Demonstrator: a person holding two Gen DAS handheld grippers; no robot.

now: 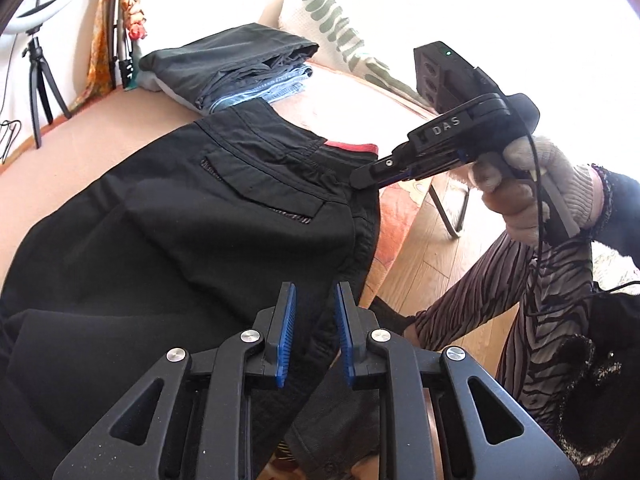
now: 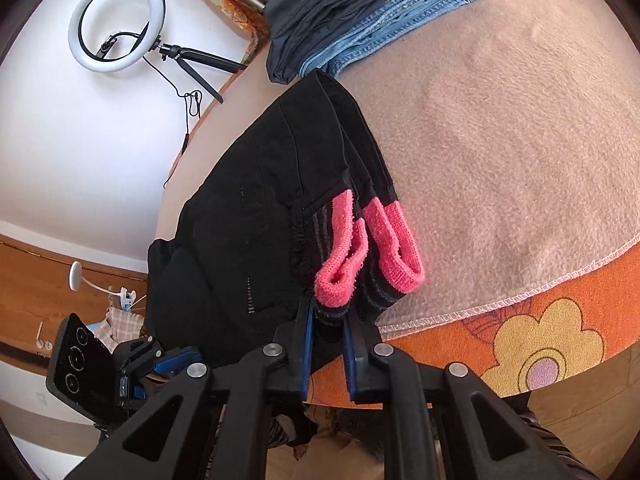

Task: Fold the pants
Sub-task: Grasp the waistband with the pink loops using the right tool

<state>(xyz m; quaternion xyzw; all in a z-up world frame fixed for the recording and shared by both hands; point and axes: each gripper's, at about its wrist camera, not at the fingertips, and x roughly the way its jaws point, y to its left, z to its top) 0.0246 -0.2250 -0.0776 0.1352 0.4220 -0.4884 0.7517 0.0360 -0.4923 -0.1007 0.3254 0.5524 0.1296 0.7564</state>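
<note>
Black pants lie flat on the pink-beige blanket, near edge at the table side, waistband with pink knit lining toward the right gripper. Stack of folded clothes sits just beyond, touching or nearly touching the far waistband corner.

Right gripper: jaws narrow, clamped on the black ribbed waistband edge below the pink cuffs. Left gripper: jaws narrow with the pants' near edge running between the blue pads; grip looks real but the frames do not confirm pad contact on both sides.

Judged step: both edge points pinched, ready to lift and carry the near side over for a fold.

To do it well:
- lift both grippers together, level, so the fold line stays straight
- keep the cloth taut between the two grips, no sag
- check the left holds all layers before lifting
- land edge on edge, clear of the stack

Materials: pants smooth matte woven, stitched pocket flap, quilted lining at the edge. Ribbing stretchy and thick. Blanket fuzzy, likely grippy: drag will bunch the cloth, so carry, don't slide.
</note>
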